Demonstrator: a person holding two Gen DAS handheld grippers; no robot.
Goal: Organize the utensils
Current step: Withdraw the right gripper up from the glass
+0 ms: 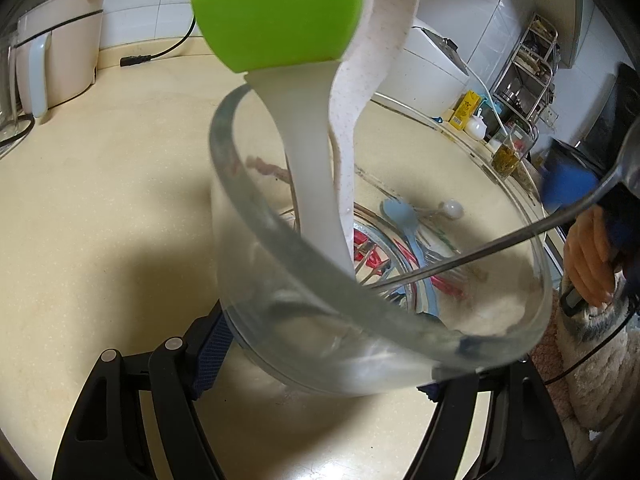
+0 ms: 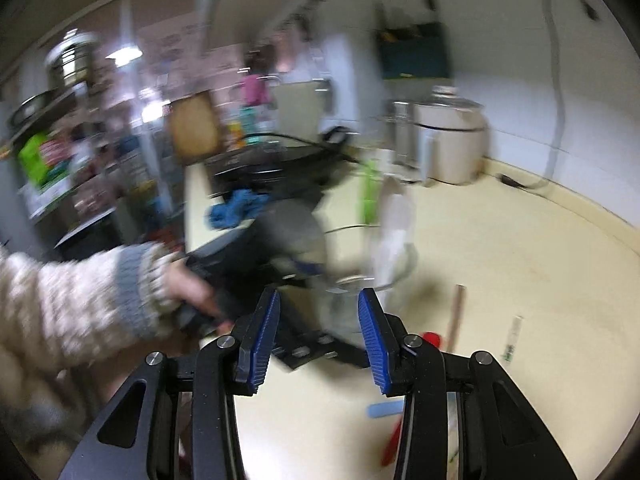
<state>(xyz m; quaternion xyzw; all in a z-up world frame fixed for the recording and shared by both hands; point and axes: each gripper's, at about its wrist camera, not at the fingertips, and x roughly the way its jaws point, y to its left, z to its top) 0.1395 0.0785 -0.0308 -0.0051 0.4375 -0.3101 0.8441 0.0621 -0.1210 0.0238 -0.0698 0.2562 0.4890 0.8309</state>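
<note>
Left gripper (image 1: 326,362) pinching tilted glass (image 1: 240,200); brush (image 1: 280,16), spatula (image 1: 384,40), spoon (image 1: 500,244) standing inside.
Right gripper (image 2: 318,336) spread, empty, beside glass. Likely fragile, slick, top-heavy: hold low on wall, firmly. Loose utensils (image 1: 396,212) beyond glass.

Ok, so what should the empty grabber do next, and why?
Probably dip the right gripper down to the blue utensil lying on the counter just below its fingers, then close on it. Its jaws stand open with nothing between them, the glass jar in the left gripper already holds utensils, and the blue one lies loose and nearest.
</note>
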